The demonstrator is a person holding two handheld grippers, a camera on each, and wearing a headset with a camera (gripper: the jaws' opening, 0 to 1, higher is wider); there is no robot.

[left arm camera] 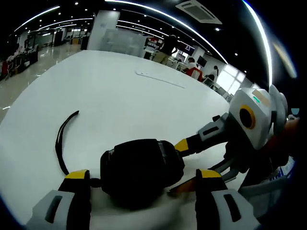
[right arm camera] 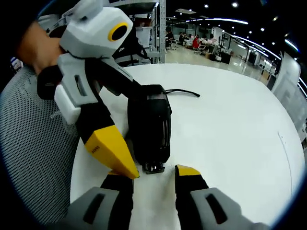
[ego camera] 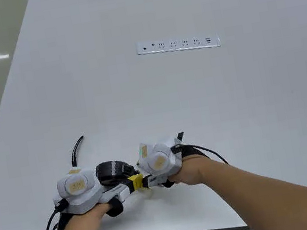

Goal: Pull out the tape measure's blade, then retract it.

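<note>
The black tape measure (ego camera: 114, 170) is seen low in the head view, left of centre, lying on the white table (ego camera: 210, 99). In the left gripper view its case is flanked by the jaws of the left gripper (left arm camera: 142, 175); whether it is pressed cannot be told. The right gripper (right arm camera: 153, 173) is held open, and the blade hook (right arm camera: 153, 167) is found between its jaw tips.
</note>
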